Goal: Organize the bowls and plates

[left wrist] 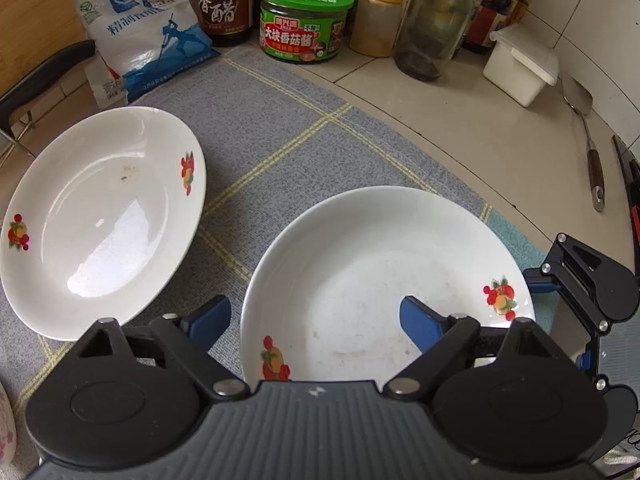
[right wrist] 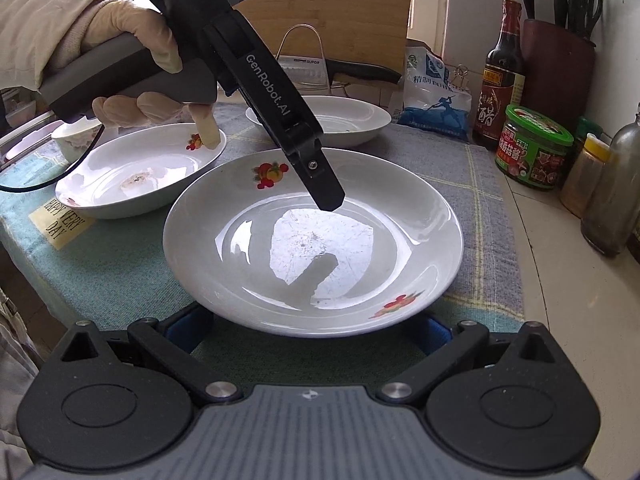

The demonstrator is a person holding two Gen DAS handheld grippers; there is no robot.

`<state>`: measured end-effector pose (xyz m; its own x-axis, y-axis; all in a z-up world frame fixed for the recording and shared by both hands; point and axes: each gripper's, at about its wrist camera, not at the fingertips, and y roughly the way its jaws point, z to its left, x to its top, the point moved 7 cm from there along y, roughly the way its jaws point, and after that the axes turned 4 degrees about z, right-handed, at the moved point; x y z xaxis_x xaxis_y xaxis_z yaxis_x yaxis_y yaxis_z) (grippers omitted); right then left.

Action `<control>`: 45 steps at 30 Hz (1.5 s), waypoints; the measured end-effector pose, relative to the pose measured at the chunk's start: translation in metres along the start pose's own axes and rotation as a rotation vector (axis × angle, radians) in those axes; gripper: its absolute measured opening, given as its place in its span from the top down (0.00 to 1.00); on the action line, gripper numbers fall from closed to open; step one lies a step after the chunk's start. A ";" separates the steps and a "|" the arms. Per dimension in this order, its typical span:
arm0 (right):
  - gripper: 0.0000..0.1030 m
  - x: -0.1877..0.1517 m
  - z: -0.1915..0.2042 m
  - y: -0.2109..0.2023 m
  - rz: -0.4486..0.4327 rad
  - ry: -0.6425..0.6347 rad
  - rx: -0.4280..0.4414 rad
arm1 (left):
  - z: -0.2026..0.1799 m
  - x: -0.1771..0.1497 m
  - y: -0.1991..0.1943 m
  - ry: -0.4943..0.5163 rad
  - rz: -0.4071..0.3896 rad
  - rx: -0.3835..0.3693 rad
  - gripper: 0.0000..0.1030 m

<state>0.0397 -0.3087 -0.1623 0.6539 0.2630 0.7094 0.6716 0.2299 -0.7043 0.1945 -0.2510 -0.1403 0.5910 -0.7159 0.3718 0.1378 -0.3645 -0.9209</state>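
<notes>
- Soft daylight, bright and even.
- Glare patches sit in the plate centre, crossed by a dark gripper shadow.
- Beyond the plate, fisheye bends the edges; corners vignette black.

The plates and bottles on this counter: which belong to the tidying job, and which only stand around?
For the job:
- nearest plate
- left plate
- far plate
- small bowl

Just lying about:
- vinegar bottle
- green-lidded jar
- salt bag
- glass bottle
- white box
- spoon
</notes>
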 end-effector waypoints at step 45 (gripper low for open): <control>0.00 0.029 -0.051 -0.002 0.034 -0.006 -0.014 | -0.005 0.065 0.014 0.048 -0.027 -0.073 0.20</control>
<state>0.0751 -0.3493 -0.1391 0.6743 0.2759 0.6850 0.6540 0.2078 -0.7274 0.2306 -0.3056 -0.1287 0.5491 -0.7320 0.4033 0.0944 -0.4252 -0.9002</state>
